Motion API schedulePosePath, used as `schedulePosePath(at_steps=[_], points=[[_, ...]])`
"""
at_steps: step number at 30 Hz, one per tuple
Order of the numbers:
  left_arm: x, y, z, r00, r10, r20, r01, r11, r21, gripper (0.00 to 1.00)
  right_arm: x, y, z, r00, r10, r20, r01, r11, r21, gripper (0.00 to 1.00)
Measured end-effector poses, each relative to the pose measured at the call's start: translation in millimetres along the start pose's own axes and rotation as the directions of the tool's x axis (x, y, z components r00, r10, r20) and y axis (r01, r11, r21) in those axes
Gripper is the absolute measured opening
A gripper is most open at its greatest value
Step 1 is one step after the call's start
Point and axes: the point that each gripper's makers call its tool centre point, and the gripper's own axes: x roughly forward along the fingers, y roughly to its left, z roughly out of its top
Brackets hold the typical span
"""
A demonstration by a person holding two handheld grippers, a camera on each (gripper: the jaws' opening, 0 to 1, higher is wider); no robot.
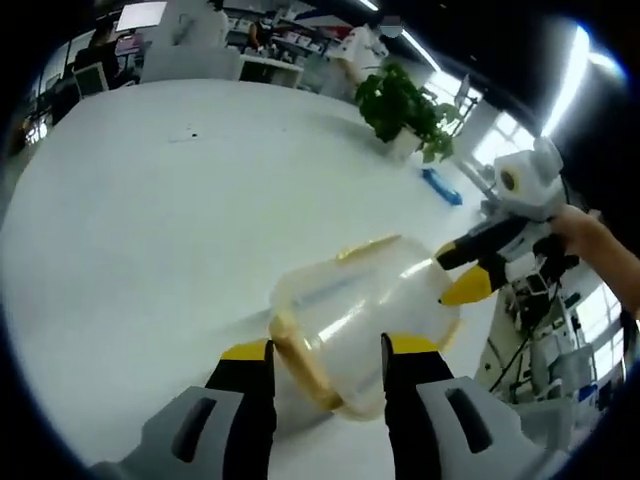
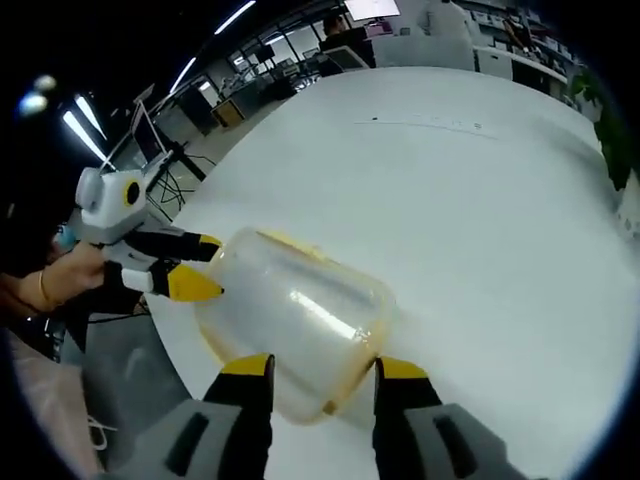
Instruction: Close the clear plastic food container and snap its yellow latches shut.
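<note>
Clear plastic container (image 1: 365,330) sits near the edge of the white surface (image 1: 150,230), bracketed by both tongs.

Seen in the left gripper view, the box lies just ahead of the left tongs (image 1: 325,352), whose jaws stand spread to either side of its near end with a yellow latch (image 1: 300,362) between them, gripping nothing. Its long axis appears to run roughly across the line between the two tongs. The right tongs (image 2: 320,372) face it from the opposite side, likewise parted around its near end. Both sit about equally close. Lid looks seated; whether any latch is snapped, I cannot tell.
</note>
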Motion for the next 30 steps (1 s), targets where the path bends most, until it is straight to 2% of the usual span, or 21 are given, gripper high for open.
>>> schedulePosePath(at_steps=[7,9,10,11,12,16,17,18,20,21,27,30], points=[[-3,0.6,-1.4,0.999,0.019,-0.027,-0.019,1.0,0.001,0.37,2,6,-2.2,1.0,-0.002,-0.018,0.003,1.0,0.013,0.36],[-3,1.6,-2.8,0.999,0.018,-0.043,-0.02,0.999,-0.044,0.34,3,8,-3.4,1.0,0.002,-0.025,-0.002,1.0,0.03,0.35],[-2,1.5,-2.2,0.998,0.014,-0.056,-0.016,0.999,-0.042,0.34,3,9,-3.8,0.999,-0.001,-0.032,0.002,1.0,0.029,0.35],[-3,2.6,-3.1,0.997,0.018,-0.075,-0.023,0.998,-0.059,0.31,2,11,-6.7,0.998,-0.001,-0.061,0.003,1.0,0.023,0.34],[-3,2.3,-4.2,0.995,-0.003,-0.099,-0.005,0.997,-0.074,0.3,2,12,-10.9,0.995,-0.008,-0.103,0.011,1.0,0.028,0.34],[-4,-0.1,-3.5,0.997,0.002,-0.071,-0.007,0.997,-0.071,0.27,2,11,-9.1,0.995,-0.019,-0.094,0.024,0.999,0.047,0.34],[-4,-0.4,-3.0,0.999,0.0,-0.049,-0.005,0.995,-0.098,0.25,2,11,-9.1,0.996,-0.023,-0.09,0.027,0.998,0.048,0.34],[-5,-1.6,-1.4,1.0,-0.009,-0.019,0.006,0.992,-0.129,0.25,4,12,-8.5,0.997,-0.035,-0.075,0.041,0.996,0.084,0.34],[-5,-2.9,-1.7,1.0,-0.003,-0.011,0.002,0.994,-0.107,0.25,4,14,-9.9,0.996,-0.033,-0.085,0.038,0.998,0.057,0.34],[-4,-1.8,-1.0,1.0,-0.003,-0.011,0.001,0.992,-0.123,0.25,4,13,-9.7,0.996,-0.034,-0.085,0.039,0.997,0.063,0.34],[-5,-0.4,-1.4,1.0,-0.003,0.009,0.004,0.997,-0.071,0.28,3,13,-10.6,0.998,-0.035,-0.054,0.038,0.997,0.061,0.35],[-11,5.6,0.5,1.0,0.018,0.009,-0.018,1.0,-0.001,0.28,5,18,-10.0,0.998,-0.035,-0.045,0.038,0.997,0.072,0.35]])
